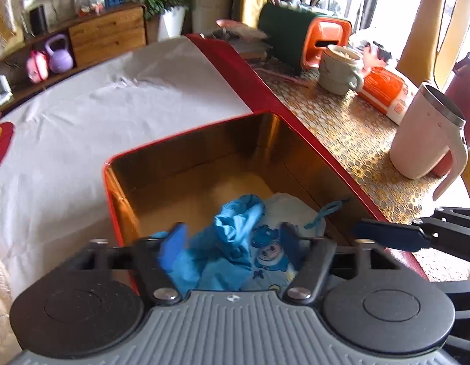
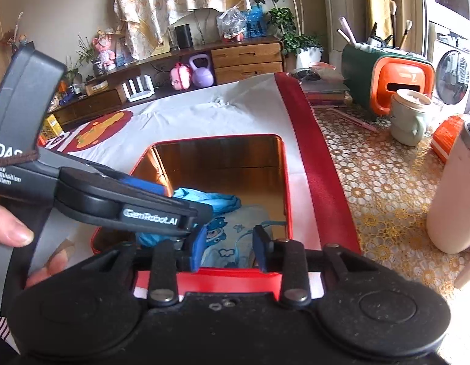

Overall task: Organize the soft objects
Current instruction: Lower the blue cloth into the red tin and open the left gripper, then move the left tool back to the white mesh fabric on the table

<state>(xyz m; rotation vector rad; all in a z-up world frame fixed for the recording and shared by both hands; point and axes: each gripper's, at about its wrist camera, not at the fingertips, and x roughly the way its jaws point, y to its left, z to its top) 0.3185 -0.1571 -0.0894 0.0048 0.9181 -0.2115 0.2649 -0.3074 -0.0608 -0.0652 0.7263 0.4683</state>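
Note:
A red tin box (image 1: 186,135) with a gold inside stands open on the white cloth; it also shows in the right wrist view (image 2: 288,188). Inside lie a bright blue soft cloth (image 1: 231,237) and a pale blue cartoon-print pouch (image 1: 271,252) with a drawstring. My left gripper (image 1: 231,237) is open, its fingers either side of the blue cloth, above the box's near end. My right gripper (image 2: 230,246) is open and empty over the box's near rim, above the pouch (image 2: 235,237). The left gripper's body (image 2: 143,210) crosses in front of the blue cloth (image 2: 204,200).
A white tumbler (image 1: 423,133) and a pale green mug (image 1: 341,70) stand on the patterned table to the right. A green and orange organiser (image 1: 298,39) is behind them. A red band (image 1: 250,82) edges the white cloth (image 1: 82,121). A wooden sideboard (image 2: 244,57) is far back.

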